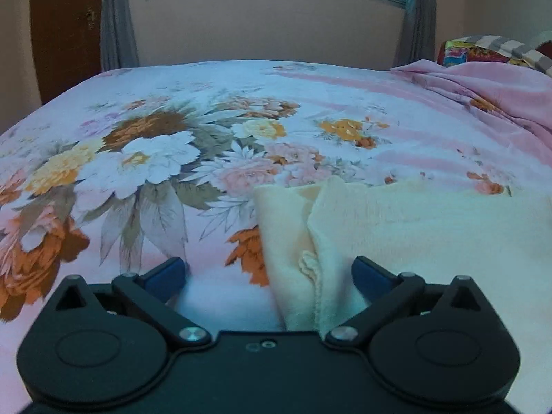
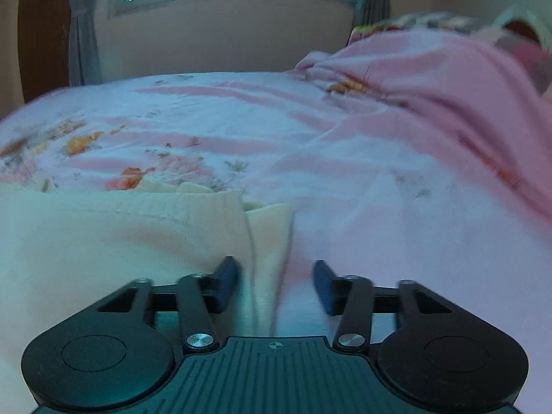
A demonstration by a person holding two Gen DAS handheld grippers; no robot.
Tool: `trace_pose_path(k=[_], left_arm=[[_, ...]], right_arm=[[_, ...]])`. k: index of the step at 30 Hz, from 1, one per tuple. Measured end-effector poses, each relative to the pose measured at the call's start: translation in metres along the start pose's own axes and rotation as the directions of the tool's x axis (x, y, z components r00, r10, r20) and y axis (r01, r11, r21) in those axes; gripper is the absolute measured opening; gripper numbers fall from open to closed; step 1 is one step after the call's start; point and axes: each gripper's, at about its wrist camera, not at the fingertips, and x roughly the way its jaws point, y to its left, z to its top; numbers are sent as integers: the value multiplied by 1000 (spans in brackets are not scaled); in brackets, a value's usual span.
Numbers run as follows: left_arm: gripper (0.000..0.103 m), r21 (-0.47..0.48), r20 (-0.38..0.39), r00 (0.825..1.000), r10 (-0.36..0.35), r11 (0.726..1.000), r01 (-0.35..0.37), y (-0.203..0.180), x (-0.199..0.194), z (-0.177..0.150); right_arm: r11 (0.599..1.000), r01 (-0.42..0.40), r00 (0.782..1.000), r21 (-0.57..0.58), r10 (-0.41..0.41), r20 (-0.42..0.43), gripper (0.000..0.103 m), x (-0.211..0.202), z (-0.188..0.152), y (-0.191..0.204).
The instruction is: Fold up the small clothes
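Left gripper (image 1: 269,277): jaws are seen spread wide, nothing pinched; the garment's left edge lies in the gap, nearer the right-hand finger (image 1: 371,281).
Right gripper (image 2: 276,284): jaws are seen parted, nothing clasped; the garment's right edge runs up between them, close to the left-hand finger (image 2: 226,284).
Cream garment (image 1: 414,234): spread flat on the floral bedsheet (image 1: 155,145), just ahead of and beneath both claws.
Long axis: judged to run side to side, from one gripper across to the other.
Deciding relation: each claw is set at its own end of the cloth, so neither hand is judged nearer; the far hem lies straight ahead of both.
Pink blanket (image 2: 448,79): bunched well beyond, to the right, apart from the garment.
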Motion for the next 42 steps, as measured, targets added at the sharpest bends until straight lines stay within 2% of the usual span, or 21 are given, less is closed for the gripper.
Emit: trace_pose_path(k=[2, 4, 5, 8, 10, 11, 13, 14, 16, 18, 20, 23, 26, 27, 28, 31, 35, 37, 39, 42], left_arm=[[101, -37, 2, 1000, -25, 999, 25, 5, -26, -9], [102, -18, 56, 995, -87, 996, 88, 9, -63, -27], [102, -11, 67, 995, -81, 997, 81, 9, -78, -38], [102, 2, 45, 996, -72, 997, 72, 7, -109, -73], [102, 27, -15, 998, -67, 997, 68, 3, -111, -91], [102, 53, -4, 999, -40, 998, 40, 1, -115, -102], [102, 36, -6, 1000, -17, 999, 17, 3, -121, -106], [101, 14, -21, 1000, -15, 1000, 15, 4, -126, -105], [102, 17, -19, 999, -26, 1000, 26, 1, -141, -104], [102, 37, -8, 1000, -18, 999, 18, -5, -152, -108], [102, 22, -25, 999, -32, 999, 32, -9, -152, -109], [102, -3, -22, 1000, -17, 1000, 17, -17, -156, -113], [102, -16, -18, 1000, -5, 1000, 4, -19, -152, -115], [102, -12, -25, 1000, 0, 1000, 0, -19, -148, -116], [102, -10, -31, 1000, 2, 1000, -3, -19, -146, -117], [102, 2, -25, 1000, 11, 1000, -11, -20, -144, -122], [102, 8, -10, 1000, 14, 1000, -14, -22, -145, -127], [102, 11, -10, 1000, 12, 1000, -12, -21, -144, -128], [102, 16, -15, 1000, 1, 1000, -1, -20, -147, -126], [101, -35, 56, 997, -55, 998, 57, -3, -160, -118]], right_arm=[[1000, -9, 1000, 10, 9, 21, 53, -22, -2, -5], [999, -42, 989, -17, 44, 139, 53, -65, -16, -5], [998, -59, 986, -32, 63, 156, 53, -81, -23, -1], [993, -104, 978, -48, 111, 175, 53, -124, -55, 6], [993, -113, 982, -46, 118, 146, 53, -140, -80, 13], [993, -106, 986, -56, 112, 125, 53, -141, -89, 17], [997, -37, 999, -67, 38, 2, 53, -128, -109, 25], [999, -32, 1000, -41, 32, -1, 53, -131, -115, 22], [1000, -20, 1000, 18, 19, 22, 53, -148, -117, 21], [997, -66, 995, 42, 63, 76, 53, -165, -115, 28], [996, -91, 991, 8, 90, 101, 53, -175, -110, 50], [992, -117, 987, -39, 120, 111, 53, -173, -104, 82], [991, -125, 987, -52, 129, 100, 53, -161, -103, 104], [992, -106, 990, -72, 112, 85, 53, -155, -107, 111], [992, -69, 997, -102, 72, 33, 53, -141, -113, 118], [993, -52, 998, -107, 56, 29, 56, -137, -116, 121], [993, -91, 989, -73, 98, 107, 56, -150, -114, 117], [991, -85, 996, -99, 88, 32, 57, -140, -121, 120], [992, -92, 995, -90, 96, 39, 57, -142, -119, 117], [990, -128, 982, -57, 135, 131, 57, -161, -112, 101]])
